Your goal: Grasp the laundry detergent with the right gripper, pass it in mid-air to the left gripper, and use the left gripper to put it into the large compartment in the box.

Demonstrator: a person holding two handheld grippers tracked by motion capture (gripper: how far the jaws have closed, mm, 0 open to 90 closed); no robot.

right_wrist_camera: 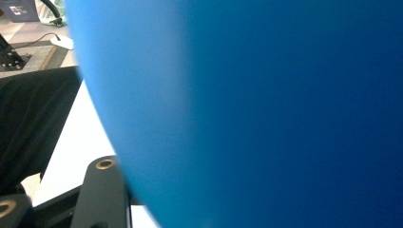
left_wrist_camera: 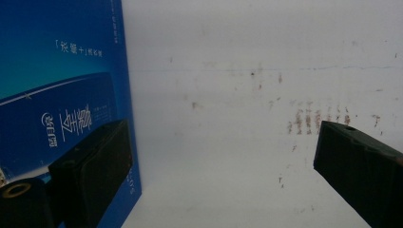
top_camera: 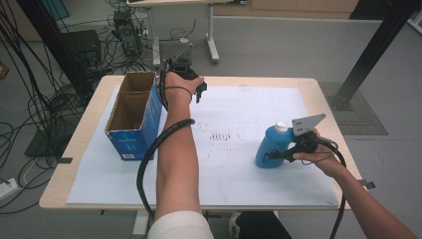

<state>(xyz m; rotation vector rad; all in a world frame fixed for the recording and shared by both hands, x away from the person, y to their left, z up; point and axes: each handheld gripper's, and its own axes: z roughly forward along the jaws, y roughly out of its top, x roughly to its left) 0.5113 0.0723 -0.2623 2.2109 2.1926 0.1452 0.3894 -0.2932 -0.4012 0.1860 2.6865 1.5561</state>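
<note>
One blue bottle [top_camera: 269,146] stands at the right of the high view, on the table [top_camera: 234,164], clamped at its body by the right gripper [top_camera: 278,153]. Smooth, rigid plastic is judged slippery; a grip low on the body suits it. The left gripper [top_camera: 199,92] is held apart beside the cardboard box [top_camera: 134,124].

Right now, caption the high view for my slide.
Right gripper clamps a blue bottle; left gripper waits open beside the box.
</note>
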